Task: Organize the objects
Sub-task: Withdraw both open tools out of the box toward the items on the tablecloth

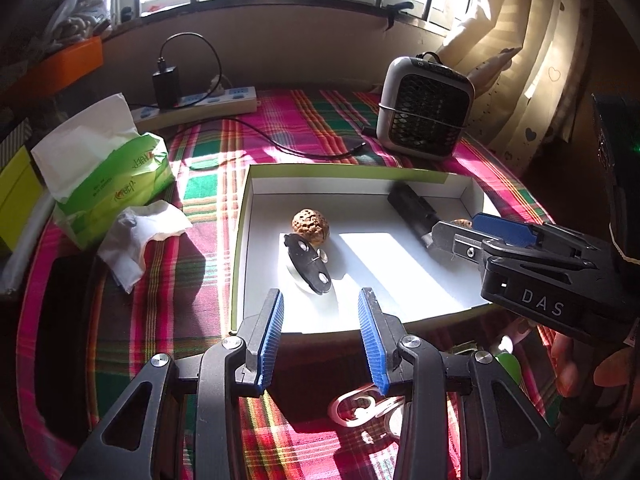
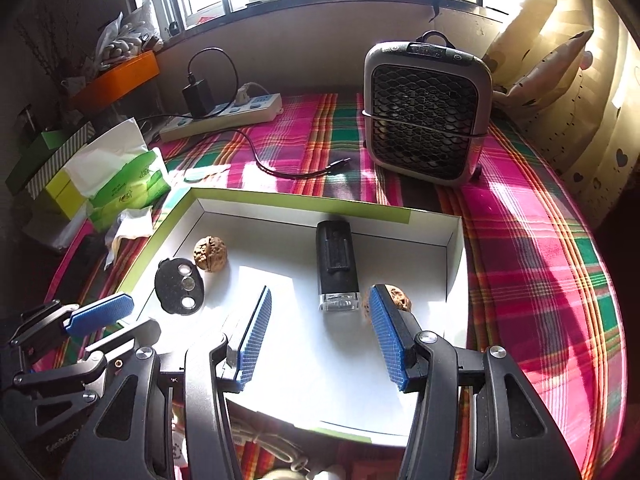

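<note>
A shallow white box with a green rim (image 1: pixel 239 240) (image 2: pixel 280 199) lies on the plaid cloth. Inside it are a walnut (image 1: pixel 310 225) (image 2: pixel 210 254), a black oval disc with metal studs (image 1: pixel 307 266) (image 2: pixel 179 286), a black torch-like device (image 1: pixel 412 208) (image 2: pixel 336 264) and a second walnut (image 2: pixel 398 298). My left gripper (image 1: pixel 321 294) (image 2: pixel 116 322) hangs open over the box's near edge, with nothing between its blue pads. My right gripper (image 2: pixel 320 292) (image 1: pixel 458 227) stands open over the box floor. The device's clear end lies just beyond its tips. The second walnut sits outside its right finger, untouched.
A small grey fan (image 1: pixel 426 114) (image 2: pixel 426 116) stands behind the box. A green tissue pack (image 1: pixel 112 176), a crumpled tissue (image 1: pixel 140 236), a power strip (image 1: pixel 200 104) and a black cable (image 2: pixel 280 170) lie left and behind. White cords (image 1: pixel 360 408) lie under my left gripper.
</note>
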A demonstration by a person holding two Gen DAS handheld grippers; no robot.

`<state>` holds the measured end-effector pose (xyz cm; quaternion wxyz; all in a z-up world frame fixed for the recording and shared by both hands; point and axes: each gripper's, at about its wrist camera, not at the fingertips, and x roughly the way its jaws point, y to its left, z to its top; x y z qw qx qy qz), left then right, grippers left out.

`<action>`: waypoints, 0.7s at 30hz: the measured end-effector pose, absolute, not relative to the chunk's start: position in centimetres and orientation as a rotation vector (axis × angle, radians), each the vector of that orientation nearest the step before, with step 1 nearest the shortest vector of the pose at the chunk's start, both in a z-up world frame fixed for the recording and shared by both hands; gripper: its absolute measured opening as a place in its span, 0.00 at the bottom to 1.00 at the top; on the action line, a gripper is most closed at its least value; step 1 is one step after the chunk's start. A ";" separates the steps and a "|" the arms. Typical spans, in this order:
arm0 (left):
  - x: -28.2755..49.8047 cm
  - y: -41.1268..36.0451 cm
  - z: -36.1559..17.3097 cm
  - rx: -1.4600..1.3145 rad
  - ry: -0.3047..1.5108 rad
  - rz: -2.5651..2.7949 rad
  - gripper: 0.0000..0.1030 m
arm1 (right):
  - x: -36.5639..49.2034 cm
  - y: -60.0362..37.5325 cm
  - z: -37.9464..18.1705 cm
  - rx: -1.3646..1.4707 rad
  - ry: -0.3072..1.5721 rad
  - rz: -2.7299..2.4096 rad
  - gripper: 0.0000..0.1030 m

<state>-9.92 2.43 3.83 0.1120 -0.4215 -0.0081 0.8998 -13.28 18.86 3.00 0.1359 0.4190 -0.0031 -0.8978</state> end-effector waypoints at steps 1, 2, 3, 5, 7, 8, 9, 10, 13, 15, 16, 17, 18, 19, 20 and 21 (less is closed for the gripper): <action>-9.7 2.4 3.9 -1.233 -0.026 2.642 0.35 | -13.0 18.9 3.1 1.210 -0.011 -2.602 0.50; -9.5 2.4 3.9 -1.230 -0.029 2.643 0.35 | -12.7 19.0 3.2 1.202 -0.014 -2.606 0.50; -9.2 2.4 4.0 -1.223 -0.031 2.647 0.35 | -12.4 19.1 3.3 1.194 -0.019 -2.609 0.50; -8.7 2.4 4.2 -1.211 -0.027 2.650 0.35 | -11.7 19.4 3.6 1.177 -0.034 -2.614 0.50; -8.3 2.4 4.3 -1.203 -0.034 2.645 0.35 | -11.0 19.5 3.9 1.160 -0.037 -2.618 0.50; -8.0 2.3 4.4 -1.196 -0.036 2.647 0.35 | -10.6 19.6 4.0 1.151 -0.037 -2.621 0.50; -7.7 2.3 4.5 -1.185 -0.030 2.651 0.35 | -10.3 19.7 4.0 1.144 -0.035 -2.623 0.50; -7.5 2.3 4.6 -1.177 -0.021 2.656 0.35 | -10.0 19.8 4.1 1.138 -0.036 -2.627 0.50; -6.9 2.1 4.9 -1.158 -0.041 2.657 0.35 | -9.1 20.1 4.2 1.128 -0.050 -2.633 0.51; -6.4 1.8 5.0 -1.142 -0.060 2.655 0.35 | -8.5 20.5 4.2 1.122 -0.058 -2.633 0.51; -6.1 1.6 5.0 -1.141 -0.067 2.653 0.35 | -8.1 20.6 4.2 1.115 -0.051 -2.634 0.51; -5.9 1.5 4.9 -1.141 -0.077 2.650 0.35 | -7.8 20.7 4.1 1.112 -0.042 -2.638 0.51; -5.7 1.3 4.8 -1.143 -0.086 2.644 0.35 | -7.5 20.9 4.0 1.113 -0.038 -2.643 0.51; -5.5 1.2 4.6 -1.148 -0.093 2.636 0.35 | -7.2 21.0 3.9 1.113 -0.043 -2.642 0.51; -5.2 1.1 4.4 -1.152 -0.096 2.630 0.35 | -6.9 21.2 3.8 1.113 -0.053 -2.638 0.51; -5.0 1.0 4.2 -1.151 -0.093 2.626 0.35 | -6.6 21.4 3.7 1.113 -0.059 -2.634 0.51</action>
